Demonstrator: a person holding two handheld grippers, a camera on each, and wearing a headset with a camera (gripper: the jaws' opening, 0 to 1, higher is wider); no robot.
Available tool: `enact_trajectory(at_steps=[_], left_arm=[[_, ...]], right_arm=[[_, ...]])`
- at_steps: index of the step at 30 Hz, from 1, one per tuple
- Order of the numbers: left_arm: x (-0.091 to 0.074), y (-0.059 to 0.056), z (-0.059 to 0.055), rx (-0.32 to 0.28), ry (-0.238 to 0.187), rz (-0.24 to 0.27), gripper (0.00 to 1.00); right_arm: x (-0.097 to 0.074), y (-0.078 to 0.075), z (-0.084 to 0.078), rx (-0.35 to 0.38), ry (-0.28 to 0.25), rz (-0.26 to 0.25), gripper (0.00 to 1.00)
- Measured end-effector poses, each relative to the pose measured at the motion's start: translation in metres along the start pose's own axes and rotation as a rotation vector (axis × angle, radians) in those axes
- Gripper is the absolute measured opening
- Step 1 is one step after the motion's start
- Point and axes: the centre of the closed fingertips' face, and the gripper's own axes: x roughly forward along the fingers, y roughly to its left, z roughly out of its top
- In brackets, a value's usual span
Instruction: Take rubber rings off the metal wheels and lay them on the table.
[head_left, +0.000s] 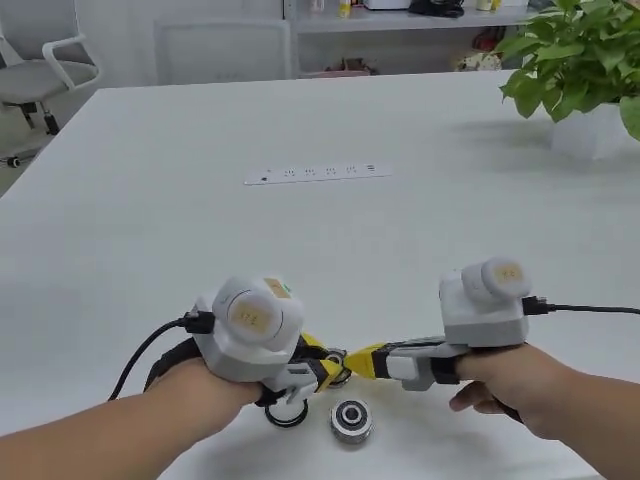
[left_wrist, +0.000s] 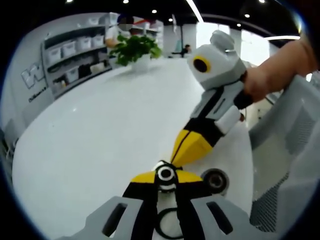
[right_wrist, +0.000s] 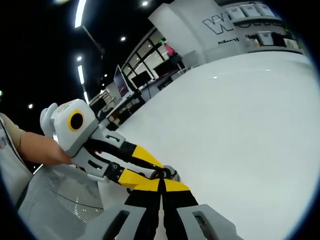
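We see one metal wheel (left_wrist: 165, 173) clamped in the left gripper's (left_wrist: 165, 181) jaws over the tabletop (head_left: 300, 240). The right gripper's (left_wrist: 176, 159) jaws are pressed together, tips touching that wheel. A second wheel (head_left: 351, 420) lies on the tabletop just beside them, and a black rubber ring (head_left: 285, 413) lies beneath the left gripper.

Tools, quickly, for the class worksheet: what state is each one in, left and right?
Left tool: shut on a wheel.
Right tool: shut, tips at that wheel; whether it grips anything cannot be told.
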Motion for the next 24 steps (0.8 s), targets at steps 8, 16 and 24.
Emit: enact_trajectory(at_steps=[8,16,24], left_arm=[[-0.001,0.000,0.001,0.001,-0.008,-0.001,0.12],[-0.001,0.000,0.001,-0.004,-0.008,0.000,0.12],[0.000,-0.001,0.000,-0.005,-0.008,-0.004,0.12]], right_arm=[[0.001,0.009,0.003,-0.015,0.001,0.036,0.00],[-0.003,0.008,0.003,0.038,-0.017,0.060,0.00],[-0.006,0.017,0.002,0.081,-0.026,0.115,0.00]])
